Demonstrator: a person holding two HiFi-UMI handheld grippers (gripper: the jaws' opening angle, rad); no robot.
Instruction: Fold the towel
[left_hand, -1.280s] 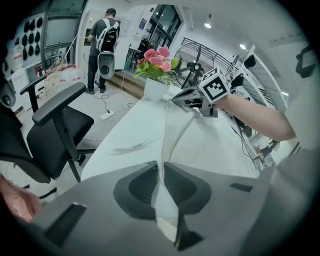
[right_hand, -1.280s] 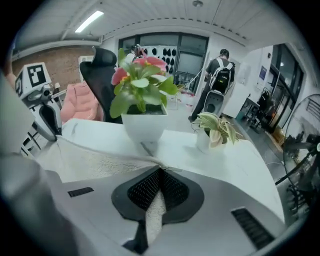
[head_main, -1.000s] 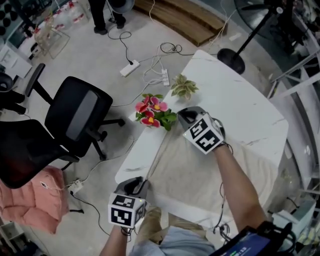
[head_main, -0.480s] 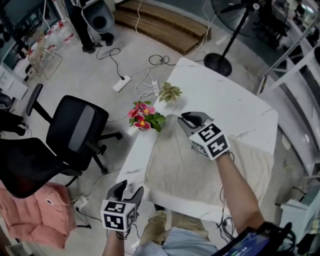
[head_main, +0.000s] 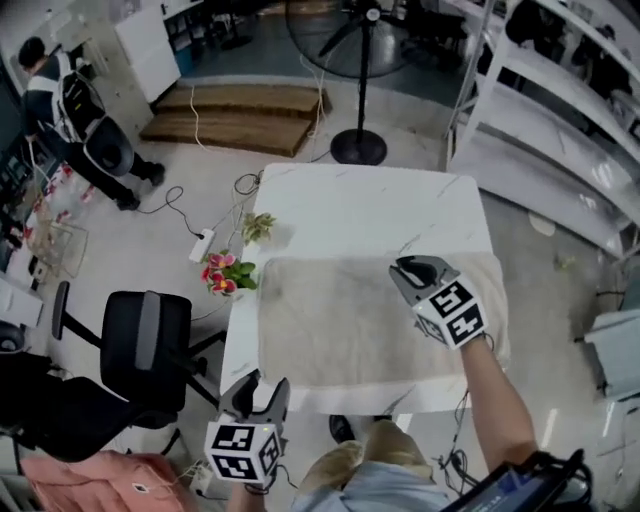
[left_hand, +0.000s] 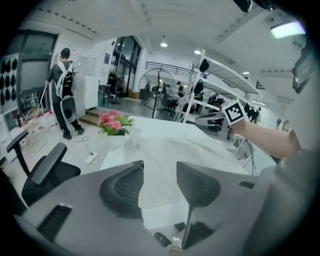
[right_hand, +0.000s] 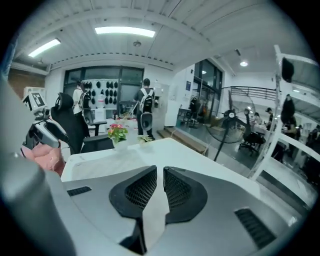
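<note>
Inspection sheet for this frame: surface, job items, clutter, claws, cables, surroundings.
Surface: white marble table, near half covered.
Job's things: beige towel lying flat.
Clutter: pink flowers and small green plant at table's left edge.
Grippers: left claw off near-left corner, jaws just opened wide, empty; right claw above towel's right part, jaws just opened to a slit, nothing gripped.
Cables: power strip and cords on floor, left.
Surroundings: office chair, fan stand, person far left.
</note>
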